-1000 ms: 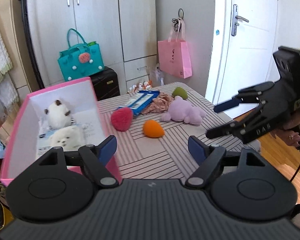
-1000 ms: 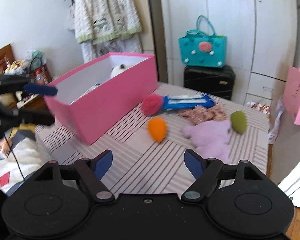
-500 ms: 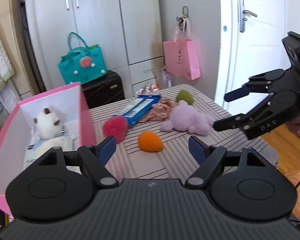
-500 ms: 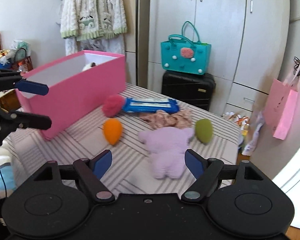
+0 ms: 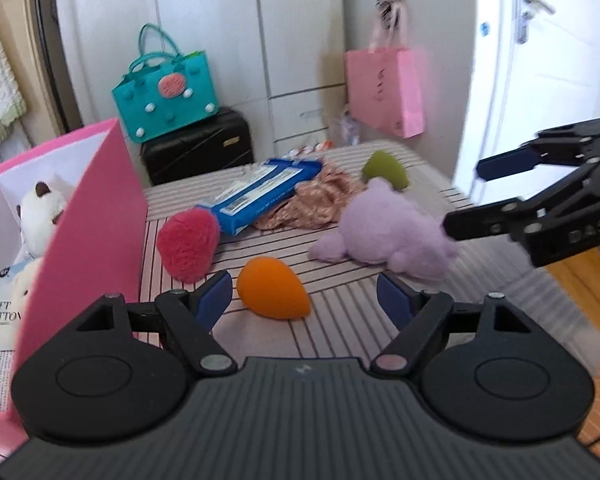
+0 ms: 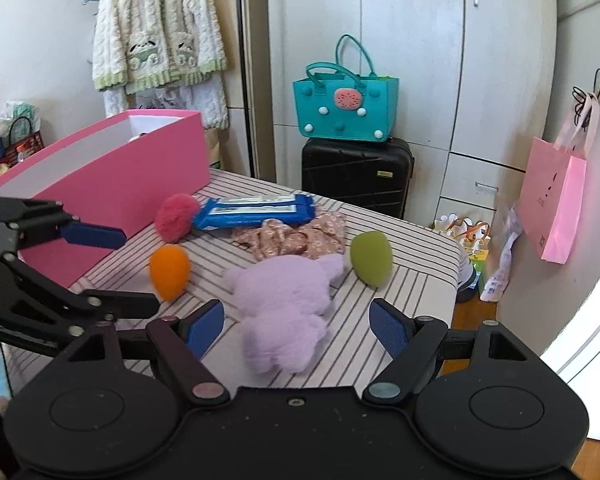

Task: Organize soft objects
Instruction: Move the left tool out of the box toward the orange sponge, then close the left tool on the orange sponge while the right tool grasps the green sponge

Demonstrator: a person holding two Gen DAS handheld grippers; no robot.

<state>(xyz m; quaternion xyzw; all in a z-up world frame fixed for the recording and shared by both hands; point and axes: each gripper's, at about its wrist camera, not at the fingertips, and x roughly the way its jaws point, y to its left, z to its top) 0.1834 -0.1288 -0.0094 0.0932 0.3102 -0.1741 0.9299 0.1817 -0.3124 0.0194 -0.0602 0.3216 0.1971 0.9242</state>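
We show the soft objects loose on the striped table: the lilac plush lies nearest, between the orange sponge and the green sponge; behind them sit the pink pompom, the floral cloth and the blue wipes pack, the pompom just beside the pink box; the right gripper hangs over the plush with its claw spread and empty; the left gripper is likewise spread, holding nothing, aimed at the orange sponge. We judge that each claw should descend squarely over its object's thickest part and close gently, since both will compress and may slip; the box wall calls for a clear lift. Only the left view reveals the box interior, where a white plush and a cotton pack lie; only the right view shows the plush's whole outline.
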